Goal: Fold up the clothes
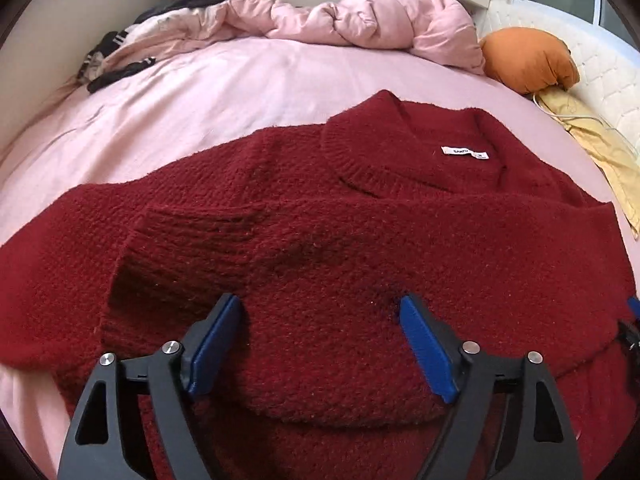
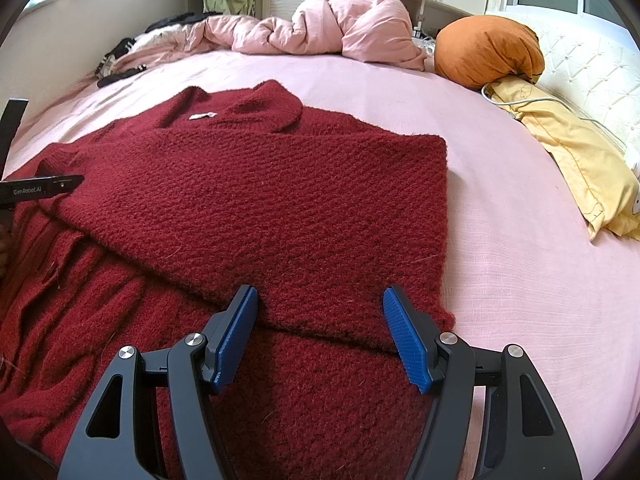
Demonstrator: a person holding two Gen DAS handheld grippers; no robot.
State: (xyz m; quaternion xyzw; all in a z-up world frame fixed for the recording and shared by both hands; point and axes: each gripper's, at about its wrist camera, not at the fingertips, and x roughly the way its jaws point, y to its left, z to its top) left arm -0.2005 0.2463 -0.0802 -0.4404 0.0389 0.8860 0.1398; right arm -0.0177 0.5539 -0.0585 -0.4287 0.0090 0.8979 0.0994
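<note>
Sweater flat on bed, collar far end, long axis running away from both grippers. Sleeve folded across chest. Left gripper released, empty, over sleeve, nearer cuff. Right gripper released, empty, over folded right edge, well below collar.

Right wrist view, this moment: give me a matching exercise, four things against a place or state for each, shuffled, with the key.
Things:
1. dark red knitted sweater
2. round orange cushion
3. crumpled pink duvet
4. right hand-held gripper

Places or states:
A. bunched at the far end of the bed
B. jaws open above the knit
C. spread on the pink sheet, sides folded in
D. beside the white quilted headboard, on a yellow pillow

Pairs: 1-C, 2-D, 3-A, 4-B
</note>
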